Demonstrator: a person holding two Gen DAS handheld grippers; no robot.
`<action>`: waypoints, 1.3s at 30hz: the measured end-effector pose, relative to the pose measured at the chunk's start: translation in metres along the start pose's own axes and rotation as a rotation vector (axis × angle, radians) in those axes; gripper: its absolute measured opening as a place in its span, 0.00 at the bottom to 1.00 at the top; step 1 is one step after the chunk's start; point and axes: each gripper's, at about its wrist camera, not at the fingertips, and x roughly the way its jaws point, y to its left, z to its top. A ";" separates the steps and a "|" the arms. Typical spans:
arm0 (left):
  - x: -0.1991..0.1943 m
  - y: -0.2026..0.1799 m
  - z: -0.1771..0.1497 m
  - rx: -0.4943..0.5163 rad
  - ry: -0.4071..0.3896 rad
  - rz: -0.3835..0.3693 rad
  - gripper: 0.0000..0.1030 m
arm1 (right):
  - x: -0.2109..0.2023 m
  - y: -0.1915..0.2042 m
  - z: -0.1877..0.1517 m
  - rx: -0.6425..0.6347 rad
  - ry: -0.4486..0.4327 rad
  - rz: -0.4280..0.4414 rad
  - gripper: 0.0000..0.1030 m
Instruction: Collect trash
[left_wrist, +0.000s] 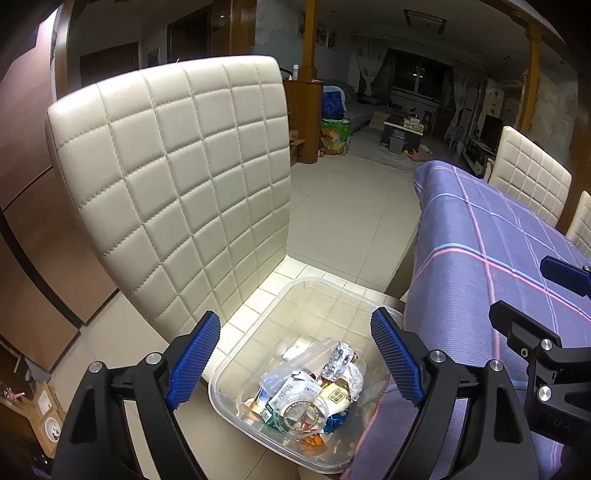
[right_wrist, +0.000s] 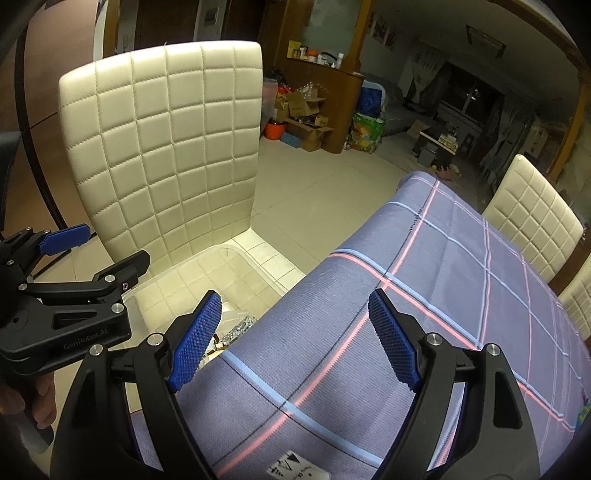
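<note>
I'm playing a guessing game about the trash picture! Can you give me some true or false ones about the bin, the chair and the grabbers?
1. The clear plastic bin sits on the cream quilted chair. True.
2. The bin is empty. False: crumpled wrappers and packets lie in it.
3. The left gripper hangs above the bin with its jaws apart. True.
4. The right gripper holds a wrapper. False: nothing is between its open jaws.
5. The table wears a green spotted cloth. False: it is a purple checked tablecloth.
</note>
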 end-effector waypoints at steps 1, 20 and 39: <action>-0.004 -0.002 0.000 0.005 -0.007 0.000 0.79 | -0.003 -0.001 0.000 0.002 -0.004 0.000 0.79; -0.107 -0.056 0.005 0.025 -0.096 -0.070 0.88 | -0.117 -0.065 -0.027 0.206 -0.108 -0.130 0.91; -0.215 -0.132 -0.009 0.142 -0.281 -0.179 0.90 | -0.257 -0.109 -0.083 0.347 -0.265 -0.382 0.96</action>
